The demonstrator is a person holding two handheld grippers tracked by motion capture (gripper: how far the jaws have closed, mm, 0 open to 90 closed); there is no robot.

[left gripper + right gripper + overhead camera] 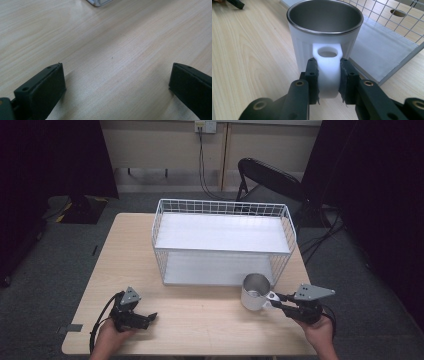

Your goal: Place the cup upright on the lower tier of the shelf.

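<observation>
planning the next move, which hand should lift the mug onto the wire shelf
Right. The right claw is already shut on the mug's white handle, and the mug stands just in front of the wire shelf. The left claw is open over bare table, away from the mug.

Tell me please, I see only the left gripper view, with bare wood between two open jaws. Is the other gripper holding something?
Observer: Yes. The right gripper is shut on the white handle of a mug.
Operator: Is the mug standing or lifted?
Observer: In the high view it is upright at the table's right front; whether it touches the wood I cannot tell.
Operator: What is near it?
Observer: A white wire rack with two shelves stands just behind it.
</observation>
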